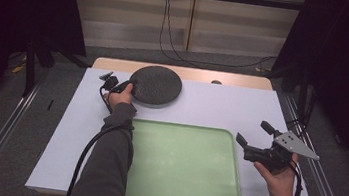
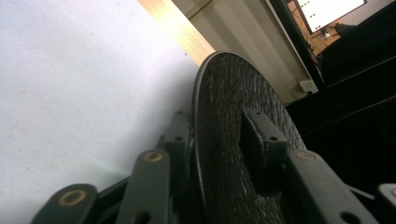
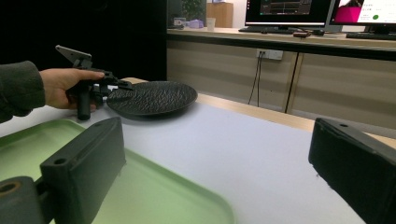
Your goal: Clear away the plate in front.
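1. Forearms in grey sleeves come in nearest the high camera, and under them lies the largest thing, the counter (image 1: 201, 106), covered with a white sheet, a strip of wood showing along its far edge.

2. Next in size is the green tray (image 1: 184, 164), sitting at the near middle of the counter. Nothing lies in it. In the right gripper view its near corner (image 3: 154, 196) runs just under the right claw's jaws.

3. Then comes the dark round plate (image 1: 155, 85), ribbed on top, resting at the far left of the counter, well apart from the tray's far rim. It seems to sit flat or barely tipped; I cannot tell whether any part of it has left the sheet.

4. Left claw (image 1: 128, 91): its jaws are pinched on the plate's near-left rim, one pad under the rim and one (image 2: 261, 140) on the ribbed face, as the left gripper view shows close up. The right gripper view shows the same grip from across the counter (image 3: 116, 86).

5. Right claw (image 1: 247, 145): jaws spread wide, holding nothing, hanging beside the tray's right edge.

6. As a judgement: the grip is made, but the carrying is not. The plate has yet to be lifted and, most likely, set in the tray.
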Demonstrator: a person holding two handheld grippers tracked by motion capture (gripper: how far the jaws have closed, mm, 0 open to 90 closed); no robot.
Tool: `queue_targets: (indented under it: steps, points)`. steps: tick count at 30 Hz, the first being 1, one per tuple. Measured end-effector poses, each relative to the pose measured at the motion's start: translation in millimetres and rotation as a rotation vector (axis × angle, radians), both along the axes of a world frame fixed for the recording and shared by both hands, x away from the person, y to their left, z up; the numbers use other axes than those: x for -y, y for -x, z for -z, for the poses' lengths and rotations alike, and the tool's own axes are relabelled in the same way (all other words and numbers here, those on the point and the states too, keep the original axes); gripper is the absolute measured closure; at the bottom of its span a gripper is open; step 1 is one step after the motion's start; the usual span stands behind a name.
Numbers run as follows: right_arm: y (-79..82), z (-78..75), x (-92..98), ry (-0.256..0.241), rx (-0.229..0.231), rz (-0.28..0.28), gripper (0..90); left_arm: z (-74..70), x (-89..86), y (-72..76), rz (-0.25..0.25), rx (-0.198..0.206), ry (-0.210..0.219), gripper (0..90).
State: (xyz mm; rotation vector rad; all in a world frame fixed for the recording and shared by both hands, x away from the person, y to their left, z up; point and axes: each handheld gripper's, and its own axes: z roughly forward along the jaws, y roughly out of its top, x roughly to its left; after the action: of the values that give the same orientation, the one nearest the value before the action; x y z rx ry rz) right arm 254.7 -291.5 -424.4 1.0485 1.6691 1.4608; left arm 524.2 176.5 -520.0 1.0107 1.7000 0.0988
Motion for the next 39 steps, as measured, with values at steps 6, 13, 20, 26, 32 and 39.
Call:
queue_targets:
  steps: [6, 13, 20, 26, 32, 39]
  points:
    - [-0.4, 0.3, 0.4, 0.004, -0.006, -0.001, 3.4, 2.1, -2.1, 0.3, -0.032, -0.03, 0.026, 77.2]
    - [-2.6, 1.0, 0.7, 0.007, -0.006, -0.002, 3.6, 3.9, -1.9, 2.6, -0.027, -0.037, 0.063, 80.0]
    - [-3.3, 0.2, 0.7, -0.014, -0.007, 0.005, 3.9, -4.9, 1.2, 7.5, -0.018, -0.01, 0.144, 86.4]
    - [-2.8, -0.6, 2.4, -0.019, 0.001, 0.002, 3.9, -18.6, 6.0, 9.7, -0.012, -0.001, 0.106, 87.3]
    - [-1.6, -1.0, 3.8, -0.024, -0.004, 0.004, 3.9, -21.6, 8.4, 9.7, -0.03, 0.008, 0.108, 87.0]
    - [-1.7, -0.6, 2.4, -0.009, 0.0, -0.003, 3.6, -24.2, 7.6, 10.0, -0.019, 0.01, 0.138, 85.6]
